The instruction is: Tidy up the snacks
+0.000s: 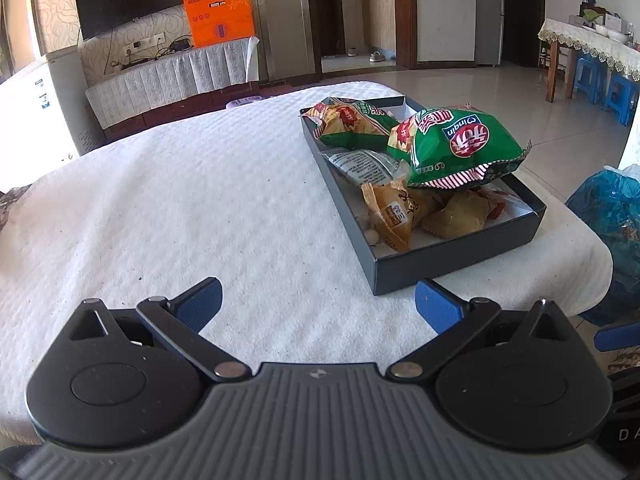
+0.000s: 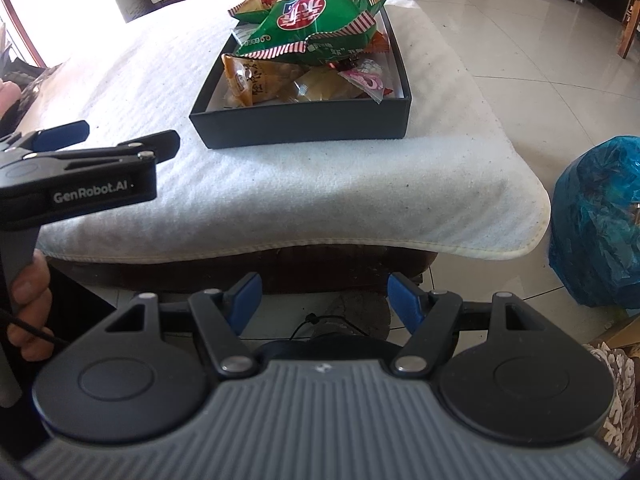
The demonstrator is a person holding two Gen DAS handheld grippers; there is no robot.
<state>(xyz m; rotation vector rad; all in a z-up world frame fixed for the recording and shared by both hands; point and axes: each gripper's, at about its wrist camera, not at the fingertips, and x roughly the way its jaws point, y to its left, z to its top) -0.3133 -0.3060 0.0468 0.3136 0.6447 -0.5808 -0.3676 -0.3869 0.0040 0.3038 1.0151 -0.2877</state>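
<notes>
A dark shallow box (image 1: 452, 266) (image 2: 304, 130) lies on the white-towelled table, full of snacks. On top rest a green chip bag (image 1: 460, 146) (image 2: 308, 16) and a second green bag (image 1: 352, 122) behind it. Yellow snack packets (image 1: 394, 214) (image 2: 244, 80) and a grey packet (image 1: 360, 166) lie below. A pink-wrapped candy (image 2: 370, 80) sits at the box's near right corner. My left gripper (image 1: 318, 306) hovers open over the towel, near the box's front-left corner, and appears side-on in the right wrist view (image 2: 124, 138). My right gripper (image 2: 324, 300) is open and empty, off the table's front edge.
The white towel (image 1: 180, 200) covers the table; its edge (image 2: 360, 240) overhangs in front. A blue plastic bag (image 2: 600, 220) (image 1: 612, 208) stands on the floor at right. A person's hand (image 2: 28, 304) holds the left gripper's handle. Tiled floor lies to the right.
</notes>
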